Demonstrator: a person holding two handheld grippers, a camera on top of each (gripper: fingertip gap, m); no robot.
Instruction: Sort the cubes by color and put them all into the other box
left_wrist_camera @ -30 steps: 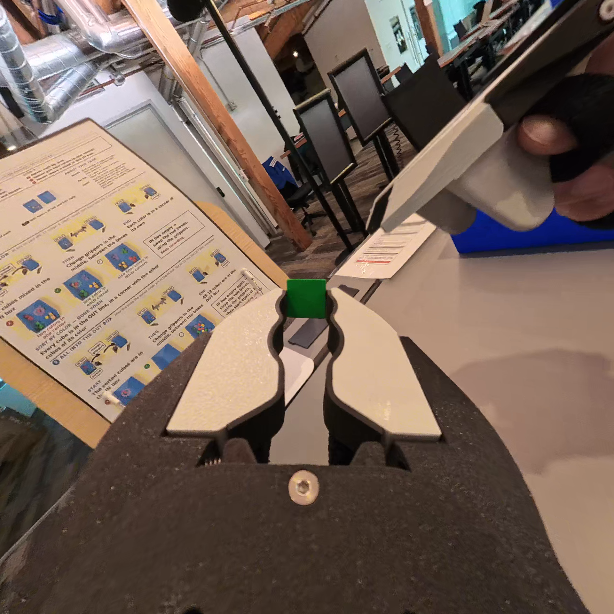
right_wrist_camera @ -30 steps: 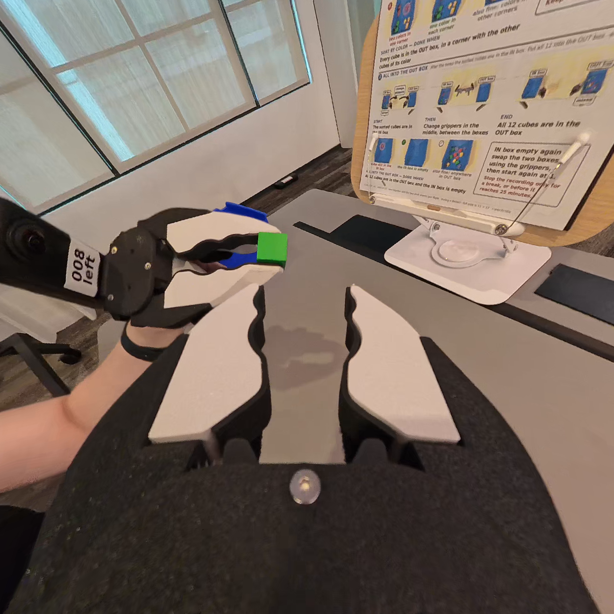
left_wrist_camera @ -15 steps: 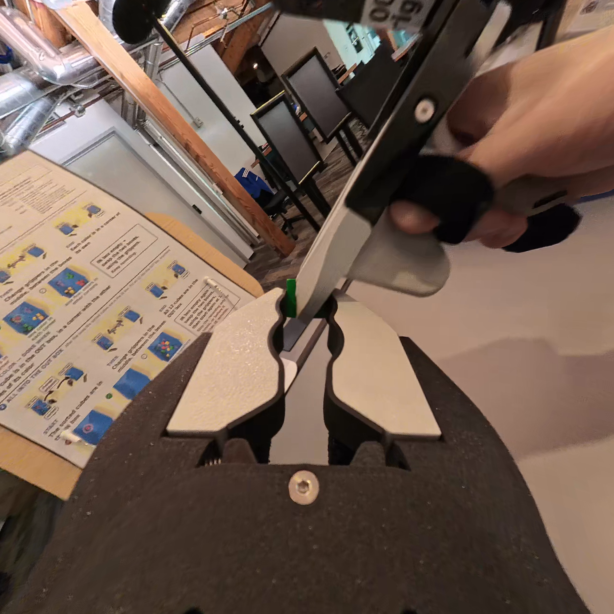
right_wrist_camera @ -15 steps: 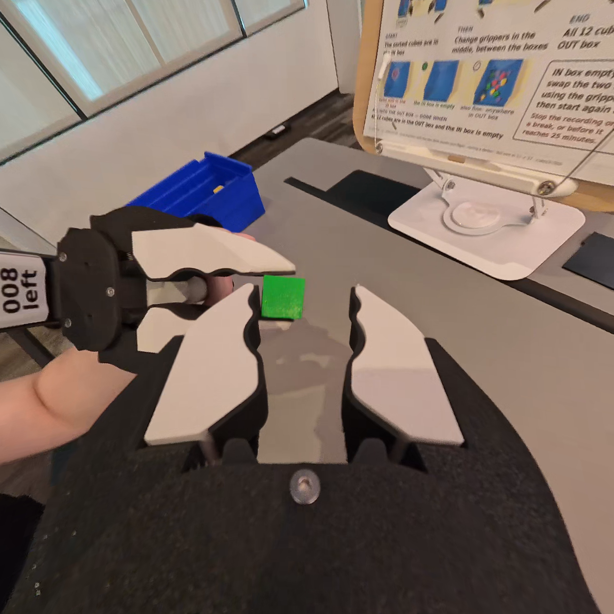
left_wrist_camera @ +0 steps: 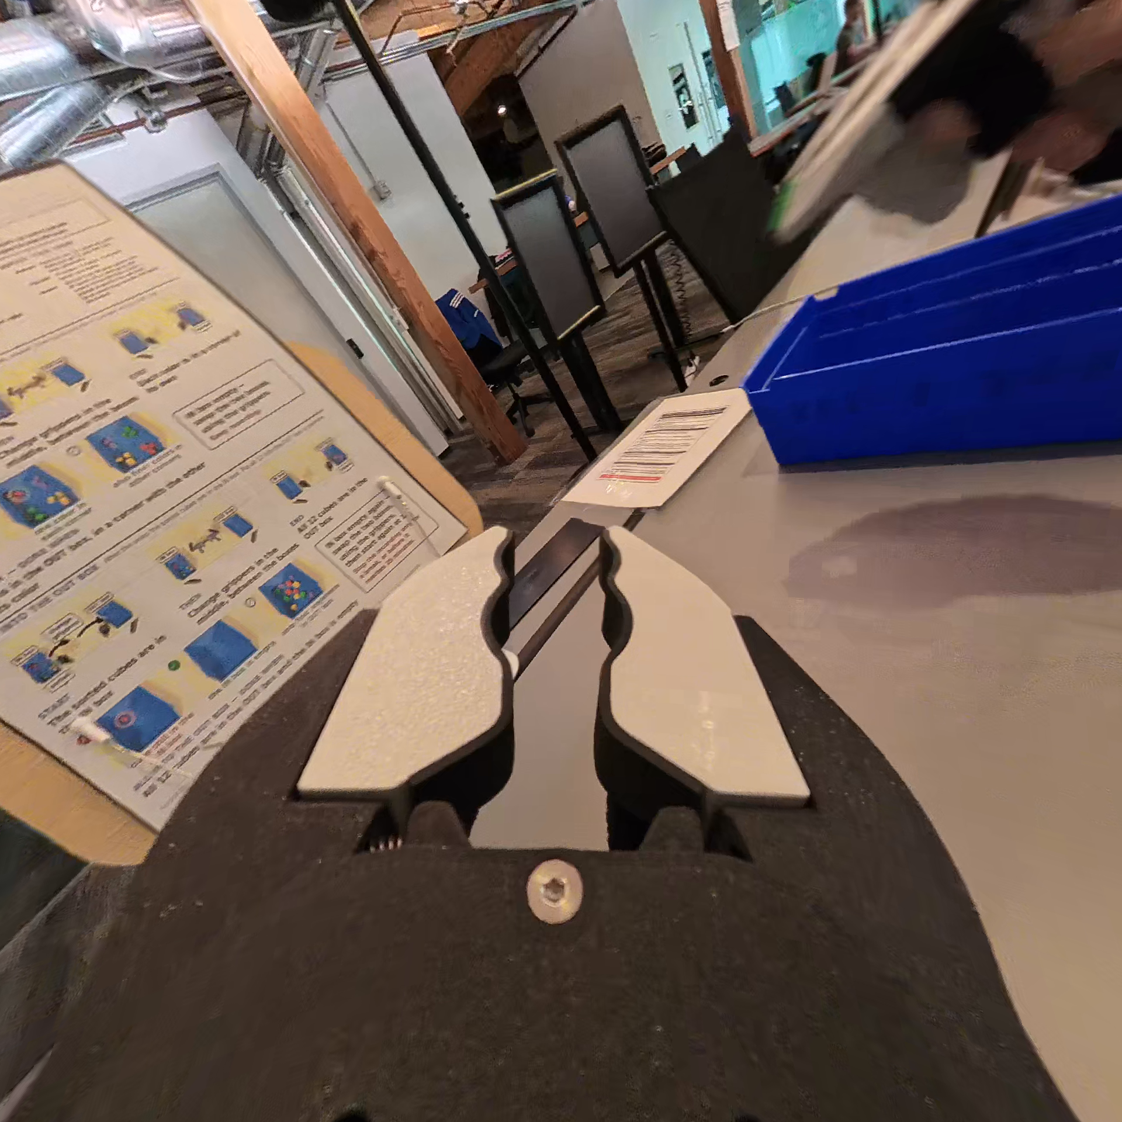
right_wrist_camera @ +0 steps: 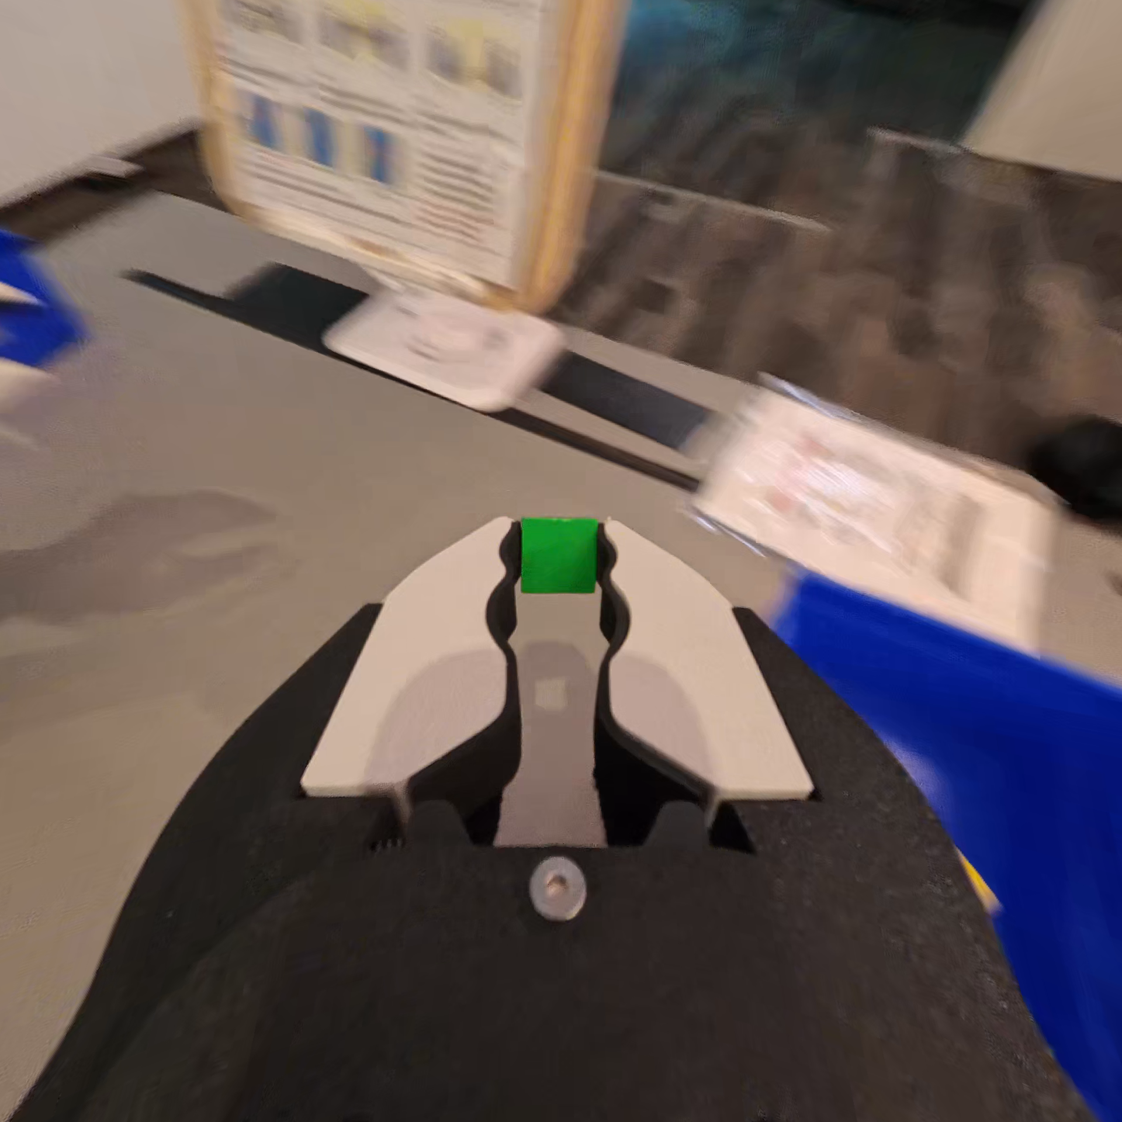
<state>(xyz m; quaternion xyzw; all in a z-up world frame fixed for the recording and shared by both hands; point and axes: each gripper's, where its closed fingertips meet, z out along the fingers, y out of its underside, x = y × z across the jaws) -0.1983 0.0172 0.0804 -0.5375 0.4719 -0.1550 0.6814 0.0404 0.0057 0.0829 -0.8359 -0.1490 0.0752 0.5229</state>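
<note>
Green cube (right_wrist_camera: pixel 558 555) in right claw (right_wrist_camera: pixel 558 534)

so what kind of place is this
Probably an open office or lab set up for recording: a grey worktable with a propped instruction board, easel-mounted dark panels behind, and exposed ducting overhead.

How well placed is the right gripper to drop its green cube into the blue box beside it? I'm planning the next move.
Probably well placed: the right gripper is shut on the green cube, and the blue box lies close on its right with nothing between them, though blur hides the box's inside.
</note>
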